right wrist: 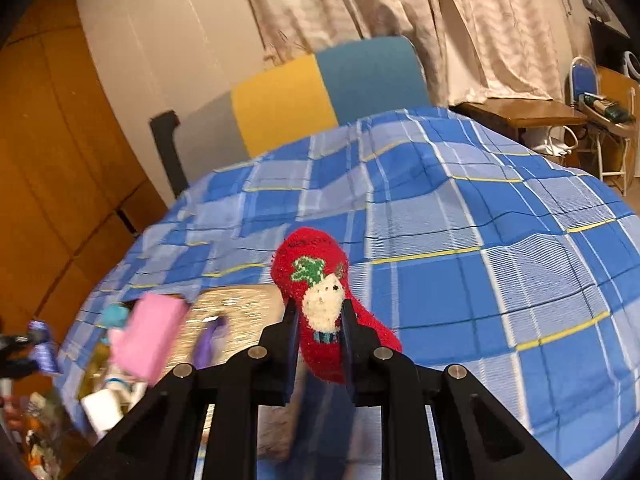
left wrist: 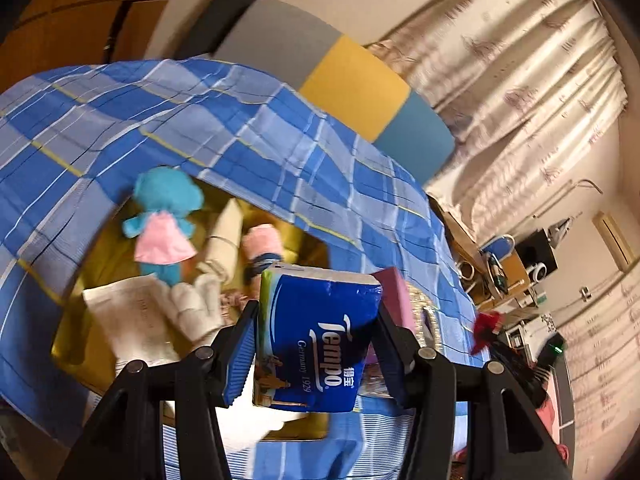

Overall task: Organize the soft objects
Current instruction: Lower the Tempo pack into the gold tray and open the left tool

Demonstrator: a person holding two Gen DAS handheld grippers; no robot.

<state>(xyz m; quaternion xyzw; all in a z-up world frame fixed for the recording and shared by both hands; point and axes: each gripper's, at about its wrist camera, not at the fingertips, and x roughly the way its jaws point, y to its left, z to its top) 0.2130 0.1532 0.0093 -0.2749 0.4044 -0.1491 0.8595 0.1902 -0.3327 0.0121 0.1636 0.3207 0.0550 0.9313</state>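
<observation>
My left gripper is shut on a blue Tempo tissue pack and holds it above a gold box on the bed. In the box lie a blue plush doll in a pink dress, white socks, a pink rolled cloth and a paper sheet. My right gripper is shut on a red fuzzy sock with a green and white figure, held above the blue plaid bedsheet. That sock also shows in the left wrist view. A pink block stands at the box's edge.
A glittery gold lid lies on the sheet beside the box. A grey, yellow and teal headboard stands behind the bed, with curtains beyond. A wooden wardrobe is at the left. A wooden side table and a chair are at the right.
</observation>
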